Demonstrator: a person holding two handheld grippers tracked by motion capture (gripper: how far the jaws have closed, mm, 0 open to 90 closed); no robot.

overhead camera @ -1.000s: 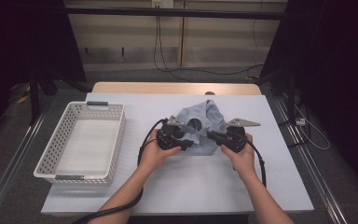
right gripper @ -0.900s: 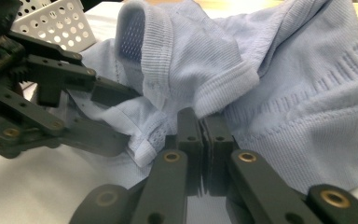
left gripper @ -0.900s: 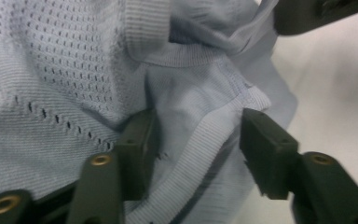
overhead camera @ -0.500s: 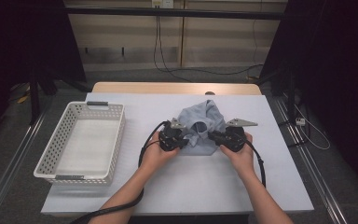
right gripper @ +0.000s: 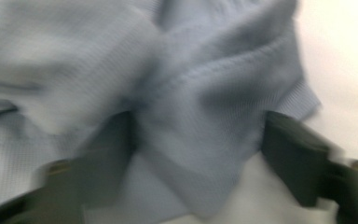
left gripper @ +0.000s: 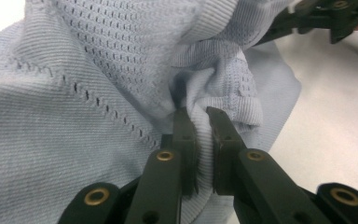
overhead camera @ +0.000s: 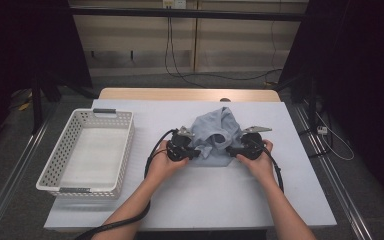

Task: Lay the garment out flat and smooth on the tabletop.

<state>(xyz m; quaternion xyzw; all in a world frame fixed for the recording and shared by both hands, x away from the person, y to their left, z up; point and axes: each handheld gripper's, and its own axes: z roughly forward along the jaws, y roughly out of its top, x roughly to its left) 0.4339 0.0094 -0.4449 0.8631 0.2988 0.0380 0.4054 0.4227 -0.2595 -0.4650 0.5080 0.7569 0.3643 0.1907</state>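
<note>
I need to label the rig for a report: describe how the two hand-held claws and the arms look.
Both the left claw and the right claw are black, each topped by a grey three-cornered plate. Their black jaws carry brass-coloured rivets. A black cable trails from each. The forearms are bare, with no sleeves in sight.

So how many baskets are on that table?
1: a white basket at the table's left edge, left of the blue garment. Nothing in view seems able to hide another.
</note>
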